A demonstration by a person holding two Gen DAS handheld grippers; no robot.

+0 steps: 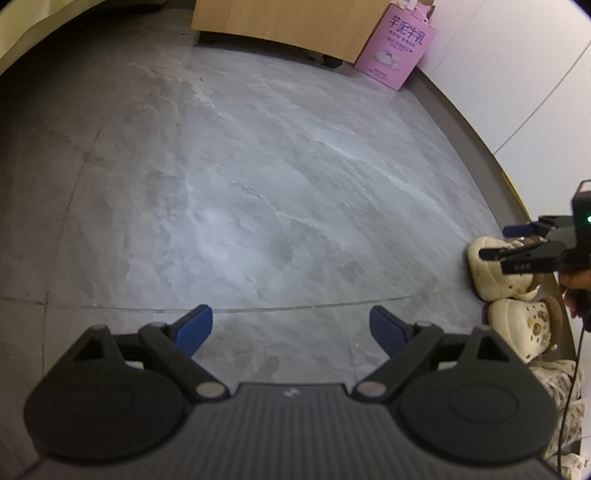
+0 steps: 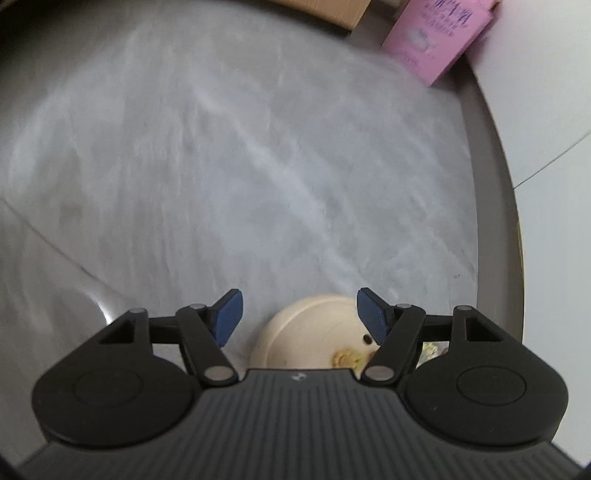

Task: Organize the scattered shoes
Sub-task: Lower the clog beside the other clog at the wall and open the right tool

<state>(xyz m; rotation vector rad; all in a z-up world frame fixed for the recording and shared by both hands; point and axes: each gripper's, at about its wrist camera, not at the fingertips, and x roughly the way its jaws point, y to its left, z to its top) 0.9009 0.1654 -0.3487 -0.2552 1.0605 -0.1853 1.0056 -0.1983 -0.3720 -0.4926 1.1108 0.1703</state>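
Right hand-held gripper (image 2: 298, 314) spread wide and empty just above a cream clog (image 2: 314, 332), paired beside a second clog (image 1: 524, 328) along the wall; left hand-held gripper (image 1: 291, 326) likewise agape over bare floor (image 1: 258, 184); probably light, springy foam, best pinched at the heel rim.

Probably a home: grey marble-look floor tiles (image 1: 258, 177), a white wall (image 1: 517, 74) with dark skirting, wooden furniture (image 1: 280, 26), a pink carton (image 1: 395, 48), cream slippers (image 1: 495, 273) beside the wall.

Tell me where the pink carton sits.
The pink carton stands at the far end of the floor, against the white wall, right beside the wooden cabinet.
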